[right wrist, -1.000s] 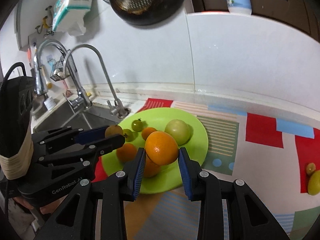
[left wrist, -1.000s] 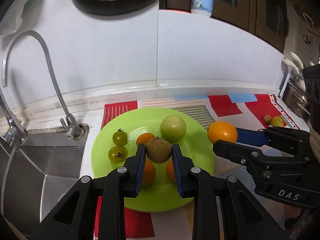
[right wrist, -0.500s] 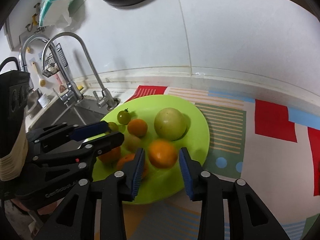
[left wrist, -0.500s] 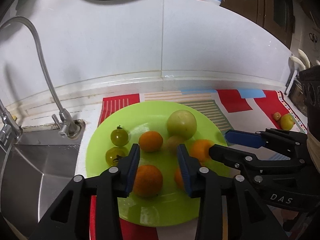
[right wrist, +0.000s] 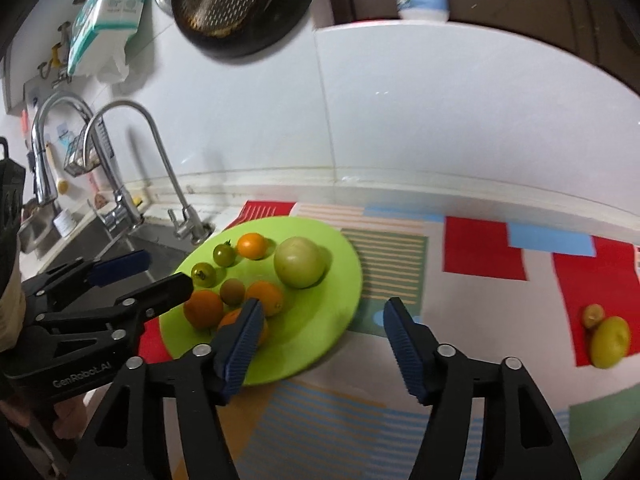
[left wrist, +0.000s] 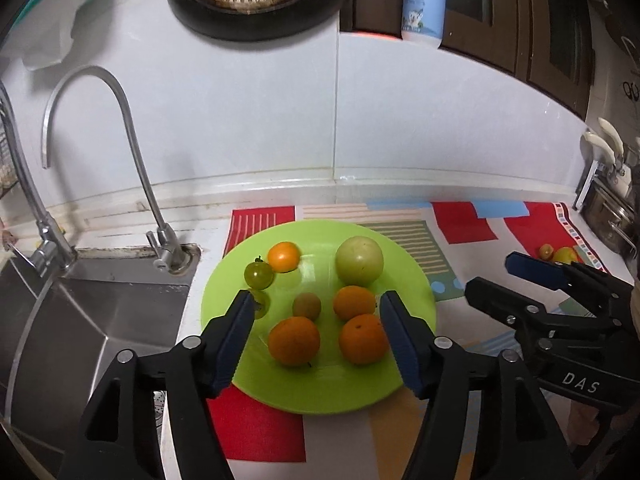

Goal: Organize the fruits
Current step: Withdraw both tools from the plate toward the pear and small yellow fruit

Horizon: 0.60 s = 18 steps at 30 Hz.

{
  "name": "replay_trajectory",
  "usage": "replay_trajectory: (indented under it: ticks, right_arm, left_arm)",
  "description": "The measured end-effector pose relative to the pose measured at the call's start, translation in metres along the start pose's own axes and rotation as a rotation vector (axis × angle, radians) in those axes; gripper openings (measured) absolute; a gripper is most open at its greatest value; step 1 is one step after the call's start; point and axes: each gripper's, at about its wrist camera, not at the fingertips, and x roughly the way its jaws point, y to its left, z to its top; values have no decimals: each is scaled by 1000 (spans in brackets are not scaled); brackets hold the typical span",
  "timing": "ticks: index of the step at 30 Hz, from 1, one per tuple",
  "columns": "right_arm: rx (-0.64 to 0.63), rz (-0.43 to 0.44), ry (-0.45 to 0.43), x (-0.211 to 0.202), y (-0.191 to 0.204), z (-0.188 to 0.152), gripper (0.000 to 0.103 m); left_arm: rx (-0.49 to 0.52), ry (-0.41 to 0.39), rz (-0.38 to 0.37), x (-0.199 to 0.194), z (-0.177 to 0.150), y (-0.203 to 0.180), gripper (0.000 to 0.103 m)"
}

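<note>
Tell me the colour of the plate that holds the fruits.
The plate is bright lime green; the left wrist view shows it best.

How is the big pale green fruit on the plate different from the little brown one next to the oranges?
The pale green fruit is far bigger than the brown fruit. It looks smooth and light, the brown one dull and dark. It sits nearer the wall. Both are round and rest on the green plate.

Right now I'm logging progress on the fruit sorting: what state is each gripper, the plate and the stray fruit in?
Left gripper: open, empty, over the plate.
Right gripper: open, empty.
Round lime-green plastic plate: holds eight fruits.
Yellow-green lemon-like fruit: off the plate, on the colourful mat.
Small brownish fruit: beside it.
</note>
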Motion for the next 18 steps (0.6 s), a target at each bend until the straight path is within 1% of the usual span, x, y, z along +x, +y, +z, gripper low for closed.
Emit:
replay_trajectory:
  ticks: [4, 7, 9, 10, 12, 18]
  right_arm:
    - [10, -26, -27, -19, -3, 0, 67]
    - [19, -48, -48, -34, -5, -3, 70]
    - [24, -65, -56, -43, -7, -6, 70]
    - [29, -73, -60, -48, -8, -7, 70]
    - [37, -93, -68, -57, -11, -10, 74]
    - [82, -147, -90, -84, -26, -19, 75]
  left_arm:
    - [9, -18, 8, -14, 0, -7, 70]
    - [18, -33, 9, -24, -2, -12, 76]
    - [27, -43, 12, -32, -3, -18, 81]
    - [33, -48, 12, -35, -3, -20, 82]
    - [44, -59, 10, -42, -4, -27, 84]
    - [70, -92, 2, -60, -7, -45, 90]
